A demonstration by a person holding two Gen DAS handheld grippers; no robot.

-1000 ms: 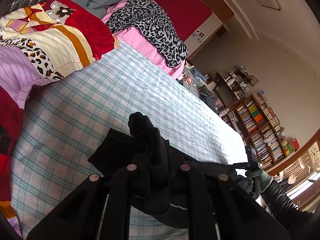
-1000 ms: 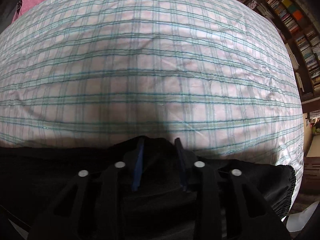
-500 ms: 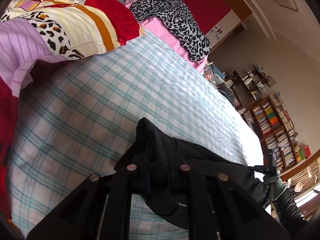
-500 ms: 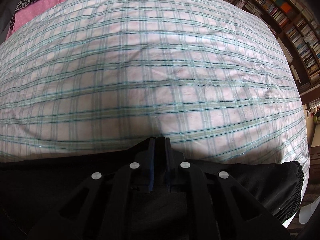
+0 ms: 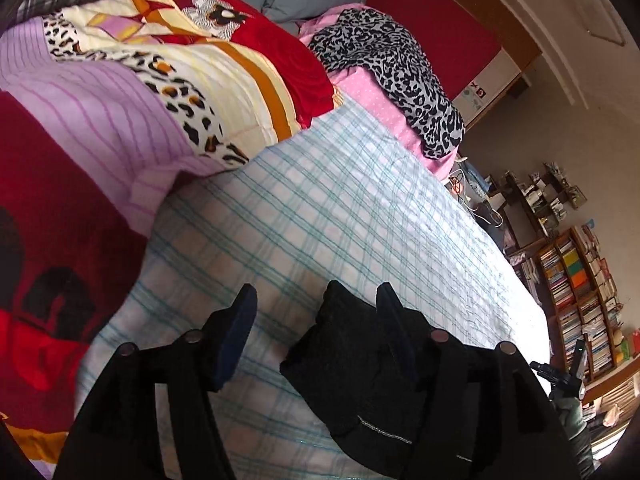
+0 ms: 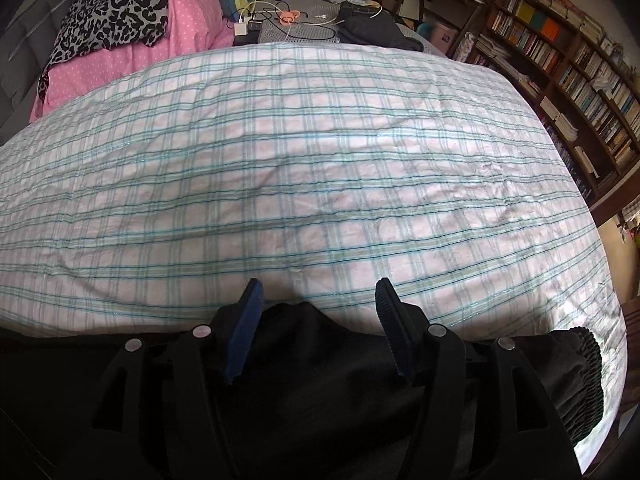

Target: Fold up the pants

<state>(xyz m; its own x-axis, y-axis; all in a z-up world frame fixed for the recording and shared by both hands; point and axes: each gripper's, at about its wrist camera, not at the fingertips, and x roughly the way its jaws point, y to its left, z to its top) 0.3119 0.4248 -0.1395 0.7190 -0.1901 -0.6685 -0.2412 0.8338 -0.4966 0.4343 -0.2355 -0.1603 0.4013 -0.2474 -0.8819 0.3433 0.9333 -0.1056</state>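
Black pants (image 5: 360,364) lie on the checked bedsheet (image 5: 320,216) along its near edge. In the left wrist view their folded end sits between and under my fingers, nearer the right finger. My left gripper (image 5: 314,300) is open and holds nothing. In the right wrist view the pants (image 6: 320,380) stretch across the bottom, with the elastic waistband (image 6: 580,364) at the right. My right gripper (image 6: 318,292) is open just above the pants' upper edge, holding nothing. The right gripper also shows far right in the left wrist view (image 5: 568,372).
A colourful quilt (image 5: 140,92) is piled at the left of the bed. A leopard-print cloth (image 6: 116,8) lies on a pink pillow (image 6: 192,24) at the head. A cluttered bedside surface with cables (image 6: 304,20) and bookshelves (image 6: 568,64) stand beyond the bed.
Both grippers were shut on the pants half a second ago and have opened, letting the fabric go. The pants now rest on the sheet.
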